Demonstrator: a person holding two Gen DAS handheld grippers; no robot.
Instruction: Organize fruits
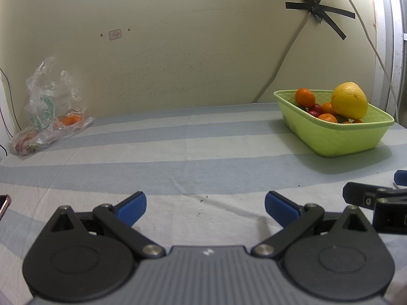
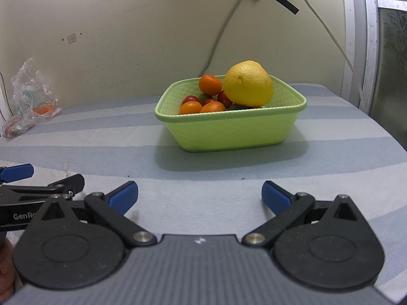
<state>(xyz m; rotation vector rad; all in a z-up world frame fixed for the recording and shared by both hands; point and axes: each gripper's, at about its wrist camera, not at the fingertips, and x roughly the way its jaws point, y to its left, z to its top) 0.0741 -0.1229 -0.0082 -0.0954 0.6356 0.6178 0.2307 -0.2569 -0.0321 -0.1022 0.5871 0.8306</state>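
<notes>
Here, the left gripper and right gripper hover low and level over a striped cloth, side by side, both with blue-padded fingers spread wide and holding nothing. At far left, against the wall, a crumpled clear plastic bag still contains an orange fruit. To the right, a green basket holds small oranges, red fruits and a large yellow citrus piled on top. Nothing lies between grippers and basket.
</notes>
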